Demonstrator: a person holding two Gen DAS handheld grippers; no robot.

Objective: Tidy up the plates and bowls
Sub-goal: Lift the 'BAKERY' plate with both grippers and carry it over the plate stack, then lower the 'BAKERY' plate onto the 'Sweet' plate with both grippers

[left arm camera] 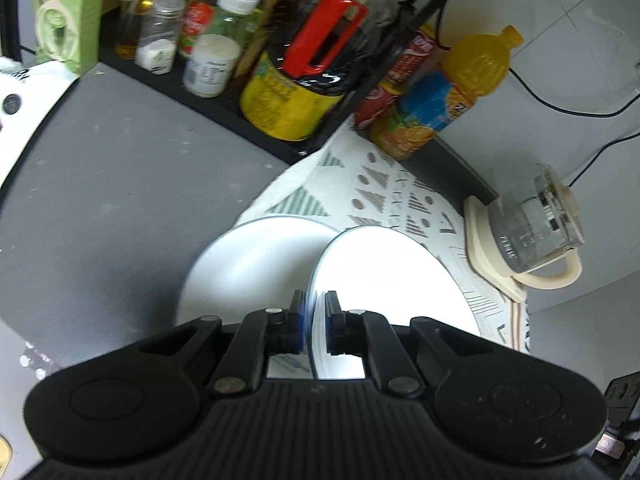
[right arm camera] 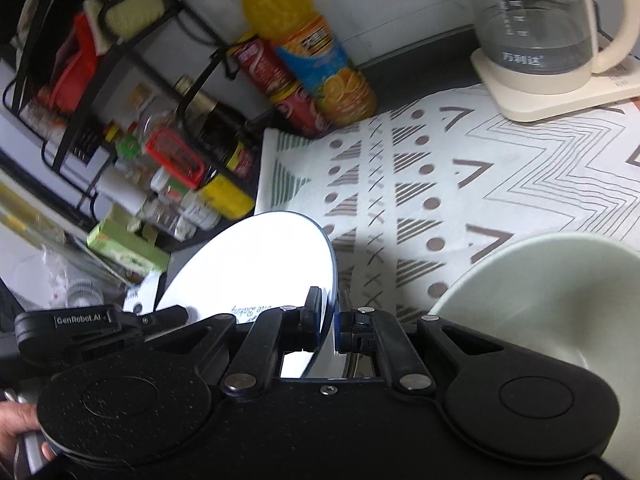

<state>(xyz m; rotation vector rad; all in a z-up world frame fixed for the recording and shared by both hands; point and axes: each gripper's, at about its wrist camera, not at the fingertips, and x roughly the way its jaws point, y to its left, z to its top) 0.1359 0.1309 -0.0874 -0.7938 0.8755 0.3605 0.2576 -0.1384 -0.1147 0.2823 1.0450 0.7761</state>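
Each gripper's jaws pinch a white plate's near rim: left gripper (left arm camera: 314,322), right gripper (right arm camera: 329,320). The left plate (left arm camera: 392,280) hangs tilted just right of the plate (left arm camera: 248,264) lying on the table (left arm camera: 100,184).

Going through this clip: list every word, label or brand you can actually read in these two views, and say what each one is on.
"GenRobot.AI": on the left gripper, seen in the right wrist view.
Three Chinese characters: on the glass kettle; I cannot transcribe them surely.
Cursive print, upside down, roughly "...Baking": on the white plate; only partly legible.
Graduation marks on the kettle: too small.
Orange juice bottle, red cans, spice jars: labels blurred, unreadable.
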